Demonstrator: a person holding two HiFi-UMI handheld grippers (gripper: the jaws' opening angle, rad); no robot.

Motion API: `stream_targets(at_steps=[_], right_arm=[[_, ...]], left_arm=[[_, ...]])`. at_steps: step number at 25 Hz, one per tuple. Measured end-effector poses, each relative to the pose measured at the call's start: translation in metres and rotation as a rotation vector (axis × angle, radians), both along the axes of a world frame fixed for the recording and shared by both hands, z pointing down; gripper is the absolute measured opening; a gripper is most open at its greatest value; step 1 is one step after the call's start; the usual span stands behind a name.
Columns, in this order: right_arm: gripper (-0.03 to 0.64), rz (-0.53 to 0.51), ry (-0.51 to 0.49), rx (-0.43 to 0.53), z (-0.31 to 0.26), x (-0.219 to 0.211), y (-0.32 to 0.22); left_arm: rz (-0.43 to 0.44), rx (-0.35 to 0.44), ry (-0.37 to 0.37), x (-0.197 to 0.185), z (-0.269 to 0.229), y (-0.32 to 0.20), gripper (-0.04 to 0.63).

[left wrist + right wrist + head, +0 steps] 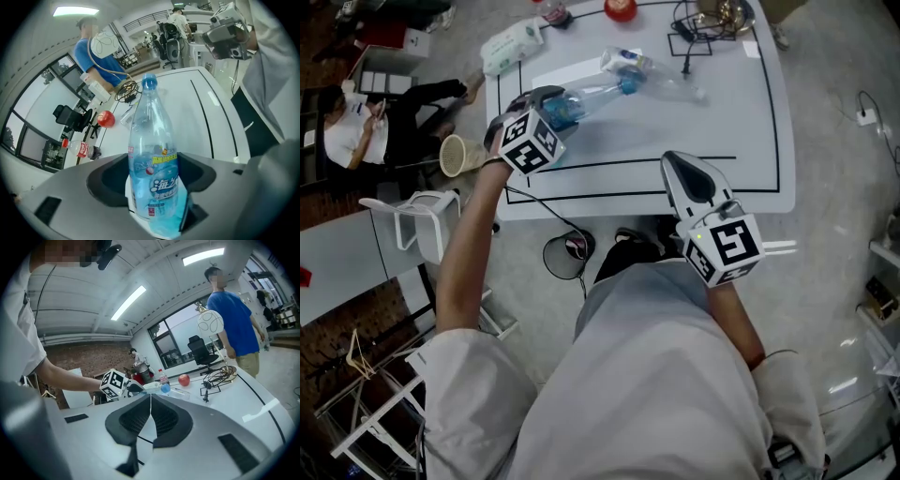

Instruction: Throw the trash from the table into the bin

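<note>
Left gripper (551, 101) loaded
It grasped a clear, blue-capped plastic bottle (152, 154) over the white table (750, 112); the right gripper (150, 404) was clenched, empty.

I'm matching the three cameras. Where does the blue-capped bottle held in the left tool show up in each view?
Head view: bottle upper left of centre, in the left tool.
Left gripper view: bottle dead centre, clamped between the jaws.
Right gripper view: bottle small, mid-frame, just above the jaws.
Shared landmark: the red apple.
</note>
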State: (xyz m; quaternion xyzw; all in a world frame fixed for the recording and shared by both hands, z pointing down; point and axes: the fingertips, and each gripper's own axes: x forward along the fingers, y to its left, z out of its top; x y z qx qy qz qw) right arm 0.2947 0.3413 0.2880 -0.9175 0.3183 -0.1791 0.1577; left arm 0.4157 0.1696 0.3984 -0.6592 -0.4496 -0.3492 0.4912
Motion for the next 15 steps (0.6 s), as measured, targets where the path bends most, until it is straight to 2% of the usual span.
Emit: stream_targets(at_steps=[5,15], right_arm=[[0.021,-0.021,0.009,0.002,-0.002,-0.006,-0.004],[0.021,-0.082,0.026,0.006,-0.004,-0.012,-0.016]], left_arm=[[-0.088,-0.098,0.022,-0.013,-0.009,0.001,0.314],[-0.297,-0.342,0.052,-0.039,-0.036,0.0,0.314]])
